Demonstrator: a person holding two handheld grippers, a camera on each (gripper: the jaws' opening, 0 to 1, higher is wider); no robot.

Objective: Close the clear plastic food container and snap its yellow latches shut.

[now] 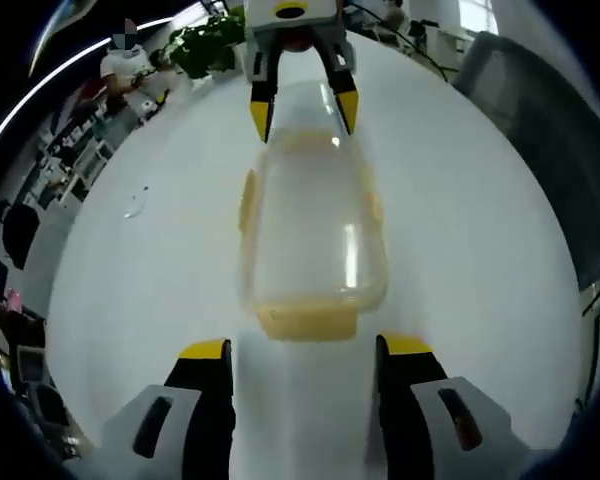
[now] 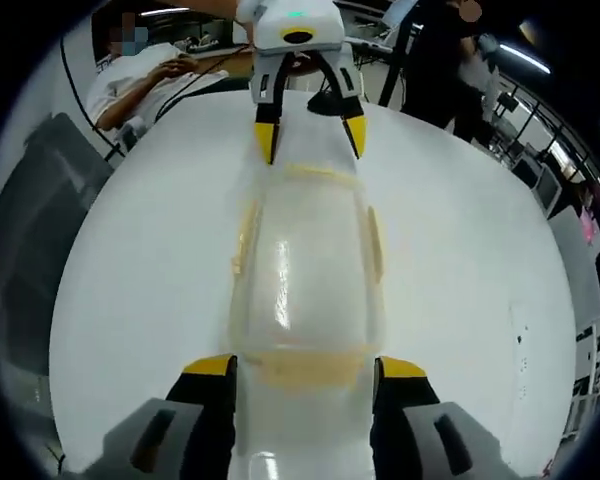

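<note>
The clear plastic food container [image 1: 310, 230] lies lengthwise on the white table [image 1: 480, 280], its lid resting on it. Yellow latches show at its near end [image 1: 308, 322] and along its sides [image 1: 248, 200]. My left gripper [image 1: 305, 348] is open, its jaws just short of that near end. At the far end my right gripper [image 1: 305, 108] is open and straddles the container's tip. In the right gripper view the container [image 2: 305, 270] runs away from my right gripper [image 2: 305, 366], whose jaws flank the near end latch [image 2: 305, 372]. The left gripper [image 2: 310, 132] stands open opposite.
A small scrap [image 1: 135, 205] lies on the table to the left. A grey chair [image 1: 540, 120] stands at the table's edge, and a plant [image 1: 210, 40] is behind it. A seated person [image 2: 140, 80] and another standing [image 2: 450, 60] are beyond the table.
</note>
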